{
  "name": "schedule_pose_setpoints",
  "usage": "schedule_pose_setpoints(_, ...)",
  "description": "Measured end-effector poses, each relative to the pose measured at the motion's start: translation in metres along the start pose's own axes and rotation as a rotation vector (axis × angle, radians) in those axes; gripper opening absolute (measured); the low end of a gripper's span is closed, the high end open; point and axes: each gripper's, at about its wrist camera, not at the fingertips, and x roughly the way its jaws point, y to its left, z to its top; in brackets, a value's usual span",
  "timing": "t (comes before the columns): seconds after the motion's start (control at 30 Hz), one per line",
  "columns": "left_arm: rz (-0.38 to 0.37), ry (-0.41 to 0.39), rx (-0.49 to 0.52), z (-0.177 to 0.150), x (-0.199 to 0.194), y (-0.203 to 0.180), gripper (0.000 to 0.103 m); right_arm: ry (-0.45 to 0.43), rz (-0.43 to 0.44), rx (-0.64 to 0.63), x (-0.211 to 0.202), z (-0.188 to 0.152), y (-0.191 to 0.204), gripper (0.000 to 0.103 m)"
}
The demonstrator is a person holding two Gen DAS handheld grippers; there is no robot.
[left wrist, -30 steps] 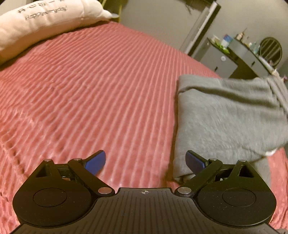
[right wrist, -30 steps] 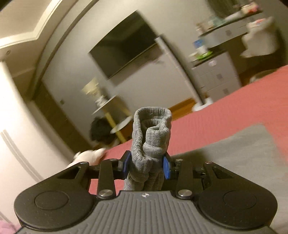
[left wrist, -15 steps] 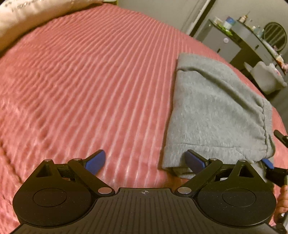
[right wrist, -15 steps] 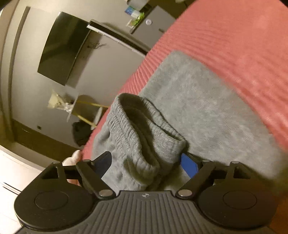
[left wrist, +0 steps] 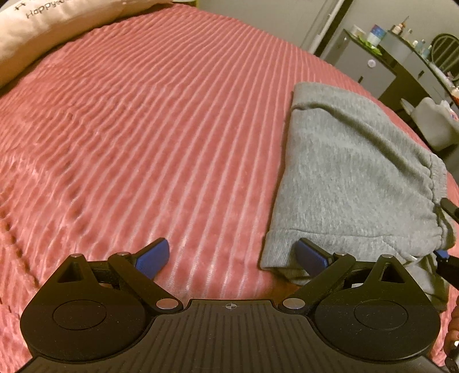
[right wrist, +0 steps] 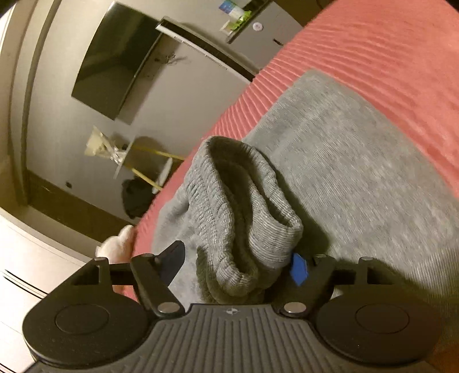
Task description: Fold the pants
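The right gripper (right wrist: 238,266) sits low over the grey knit sweatpants (right wrist: 338,160). The ribbed elastic waistband (right wrist: 241,212) bunches up between its blue-padded fingers (right wrist: 298,268). The jaws stand wide and are easing inward a little; the left pad is clear of the cloth, and the right pad lies just beside the band without pinching it, so nothing is clamped. The left gripper (left wrist: 232,255) hovers with its jaws spread wide and empty, one blue finger over bare bedspread, the other just over the near corner of the folded bundle (left wrist: 344,178).

The sweatpants lie folded into a compact rectangle on the pink ribbed bedspread (left wrist: 143,129), toward the bed's edge. The waistband end is laid over the top layer. A cream pillow (left wrist: 43,25) rests well away at the far end.

The step in hand looks like letting the waistband down onto the stack. Done well, the right tool should back straight out along the bed without dragging the loose band, which still stands humped rather than flat. The left tool, close to the corner, could pin the lower layers while the right one slides free, then press the hump level.
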Motion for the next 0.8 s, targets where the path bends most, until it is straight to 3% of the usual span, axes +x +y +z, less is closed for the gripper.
schedule_pose_setpoints(0.03,-0.002,0.001,-0.002,0.001,0.000,0.001,0.100,-0.002,-0.027,-0.016,-0.002,-0.002,0.003,0.064)
schedule_pose_setpoints(0.2,-0.007,0.006,-0.017,0.001,0.001,0.003,0.100,-0.061,-0.087,-0.164,-0.016,-0.007,0.035,0.044)
schedule_pose_setpoints(0.43,-0.035,-0.007,-0.005,-0.002,-0.007,0.002,0.097,-0.166,0.026,-0.219,-0.057,0.000,0.087,0.038)
schedule_pose_setpoints(0.63,-0.197,-0.070,0.214,-0.016,-0.031,-0.029,0.097,-0.186,0.053,-0.248,-0.068,0.005,0.114,0.037)
schedule_pose_setpoints(0.7,-0.158,-0.036,0.325,-0.018,-0.026,-0.052,0.097,-0.192,0.075,-0.225,-0.071,0.007,0.117,0.037)
schedule_pose_setpoints(0.77,-0.028,-0.020,0.403,-0.018,-0.017,-0.070,0.094,-0.198,0.100,-0.208,-0.073,0.010,0.121,0.036)
schedule_pose_setpoints(0.8,0.021,-0.001,0.407,-0.015,-0.010,-0.074,0.086,-0.203,0.117,-0.197,-0.076,0.011,0.121,0.035)
